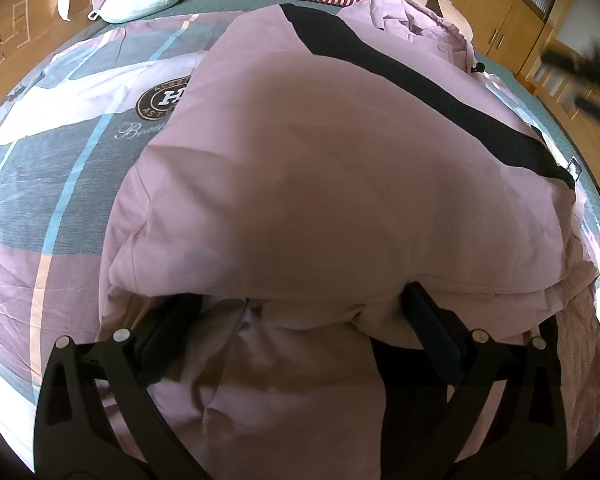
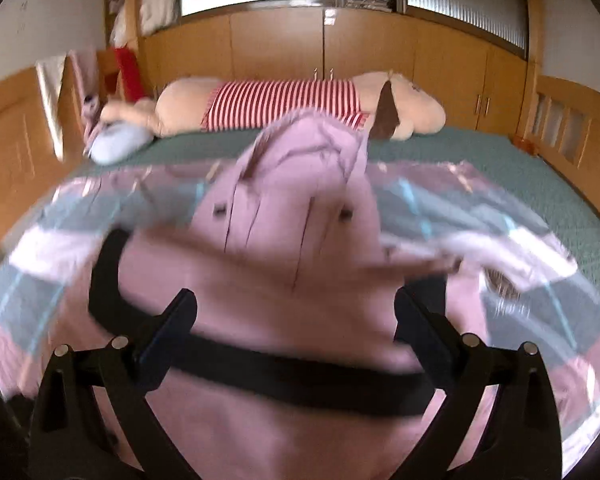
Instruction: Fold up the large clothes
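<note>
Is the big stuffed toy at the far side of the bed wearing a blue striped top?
No: the stuffed toy wears a red and white striped top.

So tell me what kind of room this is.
Most likely a bedroom: a bed with a patterned cover, a big plush toy lying along its far side, and wooden wardrobes behind.

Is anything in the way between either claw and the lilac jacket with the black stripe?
Nothing visible: the lilac jacket with the black stripe bunches directly between the open left claw and right claw.
</note>
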Demonstrator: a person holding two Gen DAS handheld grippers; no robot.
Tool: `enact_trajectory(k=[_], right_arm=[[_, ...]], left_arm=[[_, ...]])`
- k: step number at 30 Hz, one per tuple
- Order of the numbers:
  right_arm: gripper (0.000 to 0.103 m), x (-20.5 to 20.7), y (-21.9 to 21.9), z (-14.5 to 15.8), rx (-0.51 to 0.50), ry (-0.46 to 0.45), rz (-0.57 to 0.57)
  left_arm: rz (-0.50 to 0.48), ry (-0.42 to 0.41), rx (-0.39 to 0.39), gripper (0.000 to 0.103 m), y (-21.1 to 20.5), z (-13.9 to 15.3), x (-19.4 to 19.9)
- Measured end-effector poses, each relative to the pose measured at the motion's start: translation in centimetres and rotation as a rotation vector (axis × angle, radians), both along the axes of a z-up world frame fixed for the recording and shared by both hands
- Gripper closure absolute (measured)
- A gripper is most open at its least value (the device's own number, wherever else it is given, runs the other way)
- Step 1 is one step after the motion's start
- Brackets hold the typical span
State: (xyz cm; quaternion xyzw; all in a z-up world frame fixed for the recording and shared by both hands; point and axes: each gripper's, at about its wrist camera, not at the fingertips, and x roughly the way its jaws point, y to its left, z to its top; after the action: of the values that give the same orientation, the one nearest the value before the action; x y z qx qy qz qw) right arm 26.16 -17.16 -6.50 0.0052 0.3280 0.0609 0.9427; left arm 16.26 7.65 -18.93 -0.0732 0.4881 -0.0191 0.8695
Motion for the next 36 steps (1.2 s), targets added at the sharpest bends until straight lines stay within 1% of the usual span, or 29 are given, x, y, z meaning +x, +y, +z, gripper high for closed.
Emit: enact_trajectory(k=[2,4,5,6,8,11,13,14,15,16,17,18,19,20,21,24,25,26,28,30,31,32,33,35,36], right_arm=[[0.003,4.2,-0.9,0.9,0.022,0.020,-0.042],[0.003,8.3,-1.3,1.0,0.031,0.064,-0.083],[0.003,11.3,-1.6,0.8,0.011,0.099,-0.129],[0.003,13.0,-1.6,0.5,-0.007,0.120,-0.171],[0.003,16.7,-2.2,-0.4,-0.015,0.162,-0.240],[0.003,22.2,-2.8,-3.1,-0.004,0.236,-0.305],[0.004,24.0,-3.1,-4.7,-0.003,0.259,-0.338],[0.004,24.5,-3.2,-5.4,0.010,0.253,-0.353],[0.015,24.7,-3.4,-6.1,0.042,0.234,-0.359],[0.043,25.2,-3.2,-6.8,0.065,0.239,-0.352],[0.065,25.4,-3.0,-7.9,0.083,0.279,-0.336],[0.097,25.0,-2.8,-8.0,0.079,0.282,-0.336],[0.097,24.3,-2.8,-7.4,0.097,0.239,-0.315],[0.098,23.2,-2.8,-6.1,0.104,0.171,-0.284],[0.099,22.3,-2.7,-5.0,0.102,0.128,-0.260],[0.099,16.6,-2.7,-0.1,0.137,-0.035,-0.109],[0.099,13.6,-2.7,1.6,0.145,-0.094,-0.044],[0.099,11.3,-2.8,2.7,0.140,-0.131,0.002],[0.099,4.4,-3.0,4.4,0.092,-0.191,0.131],[0.099,-1.7,-3.6,4.8,0.029,-0.204,0.228],[0.099,-3.9,-4.3,4.6,0.022,-0.194,0.247],[0.099,-5.6,-5.2,3.9,0.038,-0.165,0.252],[0.099,-7.0,-6.3,2.6,0.057,-0.103,0.251],[0.098,-8.7,-8.1,-0.6,0.036,0.027,0.220],[0.097,-9.2,-8.7,-1.5,0.029,0.073,0.205]], left_arm=[[0.000,-0.001,0.002,0.002,0.0,-0.1,0.0],[0.000,-0.007,0.006,0.002,-0.1,-0.1,-0.1],[0.000,-0.009,0.009,0.002,-0.1,-0.1,-0.1],[-0.001,-0.012,0.012,0.002,-0.1,-0.2,-0.1],[-0.004,-0.012,0.014,0.002,-0.2,-0.2,-0.1],[-0.009,-0.016,0.015,0.002,-0.1,-0.3,0.1],[-0.011,-0.025,0.020,0.002,-0.1,-0.5,0.2],[-0.014,-0.030,0.025,0.002,-0.2,-0.6,0.2],[-0.018,-0.037,0.031,0.002,-0.3,-0.7,0.2],[-0.021,-0.040,0.032,0.002,-0.3,-0.8,0.1],[-0.022,-0.041,0.033,0.002,-0.3,-0.8,0.2],[-0.023,-0.043,0.034,0.002,-0.3,-0.8,0.2],[-0.024,-0.043,0.034,0.002,-0.3,-0.9,0.2],[-0.024,-0.043,0.035,0.002,-0.3,-0.9,0.3],[-0.024,-0.043,0.036,0.002,-0.3,-0.9,0.3],[-0.023,-0.041,0.043,0.002,-0.4,-0.9,0.4],[-0.023,-0.039,0.043,0.002,-0.4,-0.9,0.4],[-0.022,-0.037,0.045,0.002,-0.4,-0.9,0.5],[-0.022,-0.035,0.049,0.002,-0.4,-0.9,0.5],[-0.021,-0.031,0.053,0.002,-0.5,-0.9,0.6],[-0.021,-0.029,0.054,0.002,-0.5,-0.9,0.6],[-0.022,-0.026,0.052,0.002,-0.4,-0.9,0.6],[-0.007,-0.025,0.039,0.002,-0.2,-0.6,0.6],[0.053,-0.028,0.006,0.002,0.4,0.1,0.0],[0.082,-0.023,-0.015,0.002,0.7,0.6,-0.4]])
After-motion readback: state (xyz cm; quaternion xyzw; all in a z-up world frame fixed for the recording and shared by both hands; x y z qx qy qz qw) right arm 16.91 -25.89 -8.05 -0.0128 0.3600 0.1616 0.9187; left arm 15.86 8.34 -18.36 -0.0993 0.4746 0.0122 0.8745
